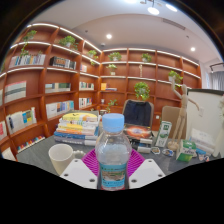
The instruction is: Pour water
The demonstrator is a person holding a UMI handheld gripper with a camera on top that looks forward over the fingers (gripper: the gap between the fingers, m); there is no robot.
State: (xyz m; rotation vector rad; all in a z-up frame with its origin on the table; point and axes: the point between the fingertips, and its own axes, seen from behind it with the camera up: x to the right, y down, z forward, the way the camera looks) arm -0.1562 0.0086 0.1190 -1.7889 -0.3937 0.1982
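Water bottle (113,152) upright, clamped in the claw (113,170), paper cup (61,157) just left.

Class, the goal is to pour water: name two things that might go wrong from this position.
1. The water bottle between the fingers of the hand-held gripper still has its blue cap on, so nothing would pour.
2. The paper cup stands off to one side, close by; swinging the bottle over might knock it.

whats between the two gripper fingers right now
A clear water bottle with a light blue cap stands between the fingers of the gripper, against the pink pads, as the gripper view shows. A white paper cup sits beside it on the table.
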